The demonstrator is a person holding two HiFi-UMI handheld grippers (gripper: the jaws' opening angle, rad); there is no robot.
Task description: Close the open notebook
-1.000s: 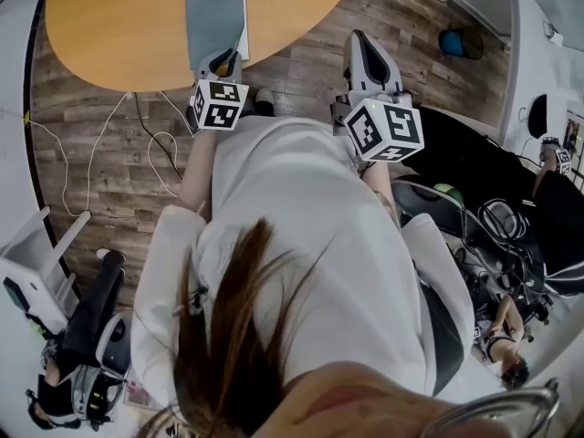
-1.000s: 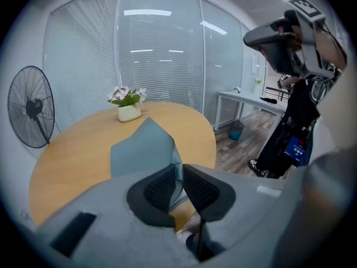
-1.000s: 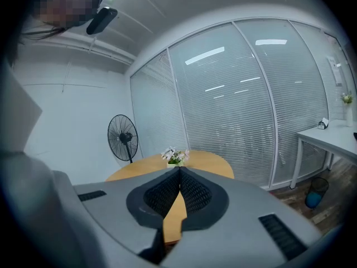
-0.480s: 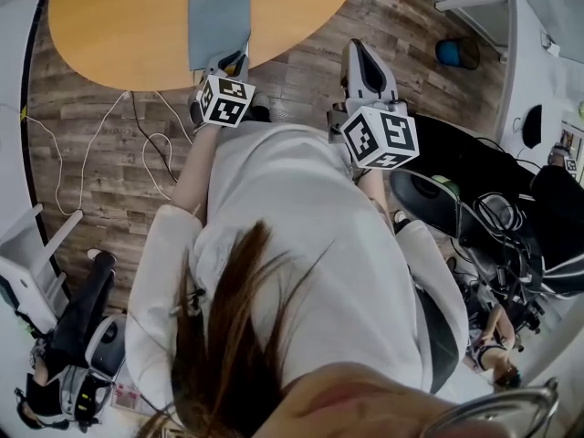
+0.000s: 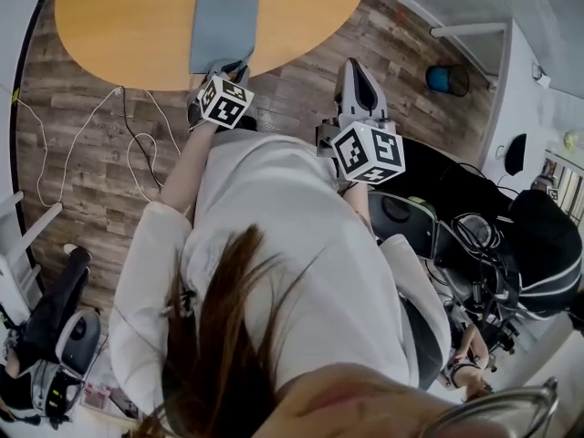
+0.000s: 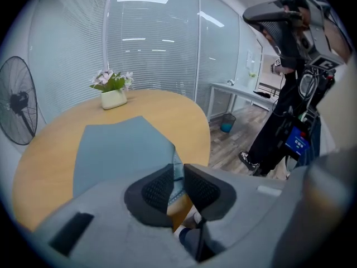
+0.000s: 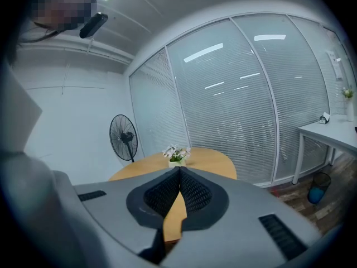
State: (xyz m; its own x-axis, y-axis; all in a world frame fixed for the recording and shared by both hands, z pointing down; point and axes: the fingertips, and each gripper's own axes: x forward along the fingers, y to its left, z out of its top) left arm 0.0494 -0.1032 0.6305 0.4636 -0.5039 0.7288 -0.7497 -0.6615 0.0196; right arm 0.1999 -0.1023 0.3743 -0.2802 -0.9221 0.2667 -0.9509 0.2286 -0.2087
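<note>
A grey-blue notebook [image 5: 224, 30] lies flat with its cover down on the oval wooden table [image 5: 128, 16], near the table's front edge. My left gripper [image 5: 233, 65] is at the notebook's near right corner. In the left gripper view the notebook [image 6: 117, 149] spreads ahead. Its corner and page edges sit in the narrow gap of the left gripper [image 6: 177, 177], whose jaws are opening. My right gripper [image 5: 356, 73] hangs over the floor to the right of the table. The right gripper [image 7: 179, 180] is shut, pads together, with nothing in it.
A white pot of flowers [image 6: 113, 94] stands at the table's far side, with a standing fan [image 6: 19, 102] beyond. Cables [image 5: 137, 144] trail on the wooden floor left of me. A blue bin [image 5: 444, 78] and a person in dark clothes [image 6: 290, 94] are to the right.
The notebook's cover, raised with white page edges showing a second ago, now lies flat. My left gripper sank with it to the table edge. The right gripper stayed put.
</note>
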